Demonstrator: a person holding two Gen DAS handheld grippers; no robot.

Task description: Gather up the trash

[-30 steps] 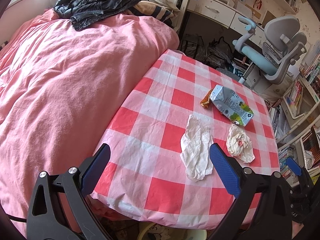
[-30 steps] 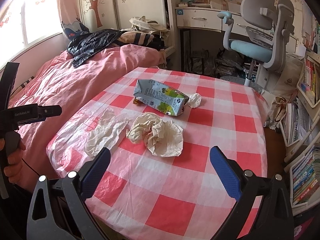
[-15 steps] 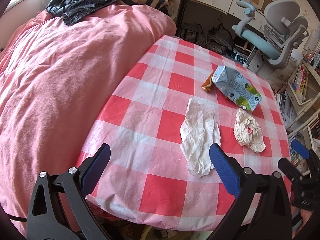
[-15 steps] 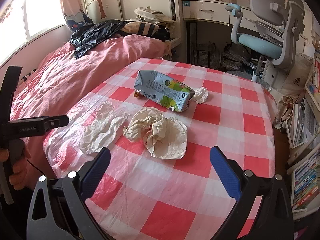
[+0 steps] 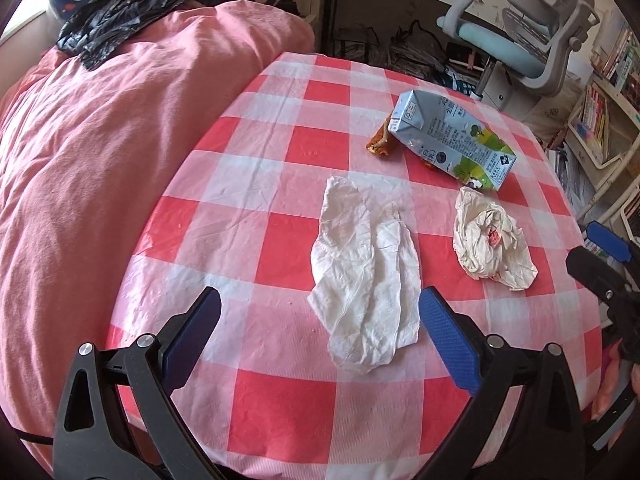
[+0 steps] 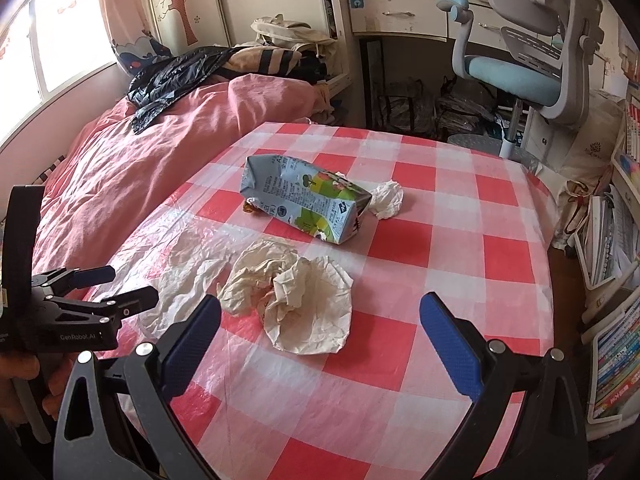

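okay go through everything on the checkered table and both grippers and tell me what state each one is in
left gripper: open, empty, above the table
right gripper: open, empty
flat tissue: spread out, wrinkled, lying flat
crumpled wrapper: balled up, stained
milk carton: on its side, crushed
small tissue wad: crumpled, beside the carton
orange wrapper: partly under the carton

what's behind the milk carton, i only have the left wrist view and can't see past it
Observer: A small crumpled white tissue ball sits against the far end of the milk carton.
Operator: anything under the carton
Observer: An orange wrapper pokes out at its near left corner, partly tucked beneath.
Operator: is my left gripper over the table yet
Observer: Yes, the left gripper is open, hanging at the edge nearest the bed, by the flat tissue.
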